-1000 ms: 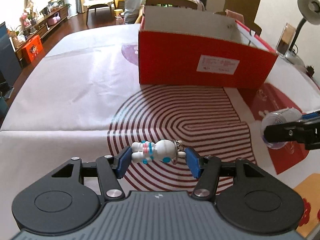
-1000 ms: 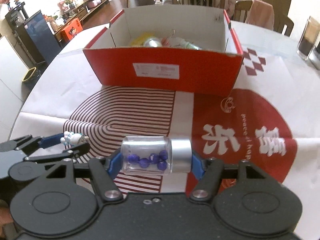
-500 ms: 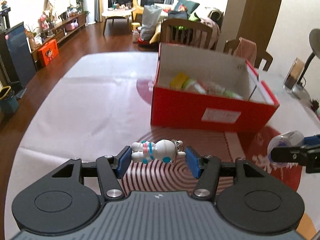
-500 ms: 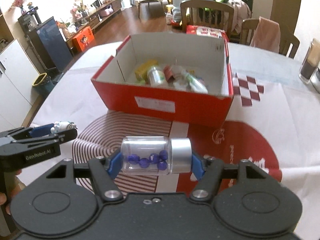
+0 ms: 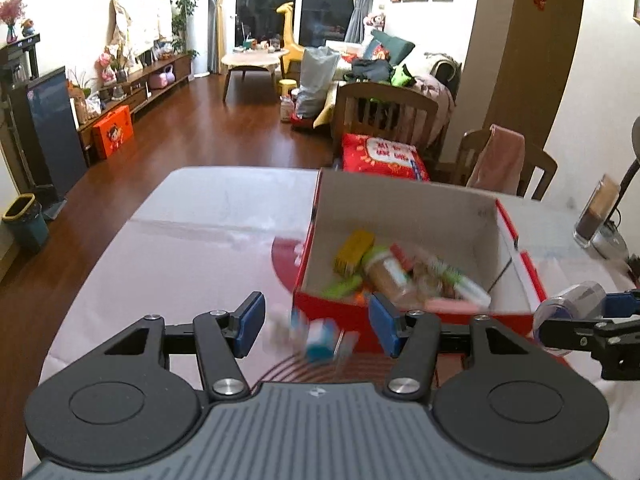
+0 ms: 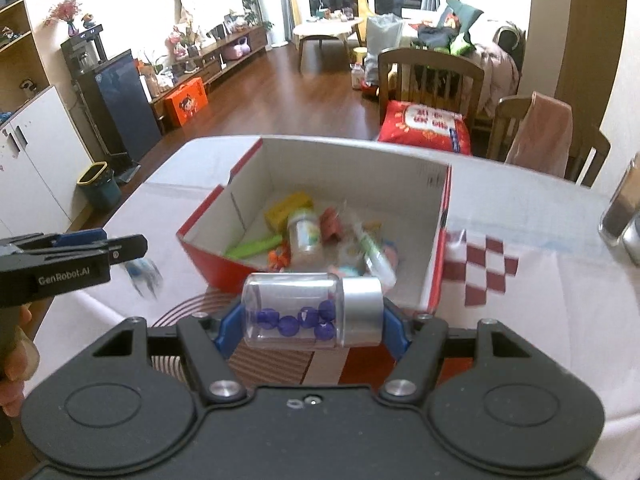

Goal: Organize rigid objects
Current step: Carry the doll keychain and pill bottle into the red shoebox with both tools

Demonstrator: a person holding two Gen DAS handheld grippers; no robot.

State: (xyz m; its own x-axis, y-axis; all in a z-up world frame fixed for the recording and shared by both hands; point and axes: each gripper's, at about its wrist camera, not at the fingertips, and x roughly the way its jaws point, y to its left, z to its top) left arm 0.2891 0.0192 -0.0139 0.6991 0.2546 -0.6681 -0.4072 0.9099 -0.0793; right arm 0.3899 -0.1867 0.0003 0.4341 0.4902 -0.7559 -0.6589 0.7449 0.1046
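Handling notes on these two, for what they're worth. The right tool [image 6: 312,322] has the little clear jar [image 6: 296,312] pinched end to end, one pad on the base and one on the silver cap, jaws roughly halfway. It's lying sideways with blue beads loose inside, hovering just in front of the red box [image 6: 360,176] on the table [image 6: 520,216]. I'd guess it's light, stiff and slick, glass or hard plastic, can't tell which. The ends look like the right place to grab, since a round wall would want to roll out of flat pads. I wouldn't drop it from high up in case it's glass and the cap pops. The left tool [image 5: 316,326] is the sketchy one. Its jaws sit about half open with the small white-and-blue toy figure [image 5: 316,336] between them, but the toy is a smear while the pads are sharp. So it looks like it's wobbling or slipping, and I honestly can't tell if the pads have it. The right wrist view shows it blurred just under those fingers, above the table and short of the box. It's probably hard plastic, featherweight and knobbly, so I'd squeeze across the body, not the limbs.
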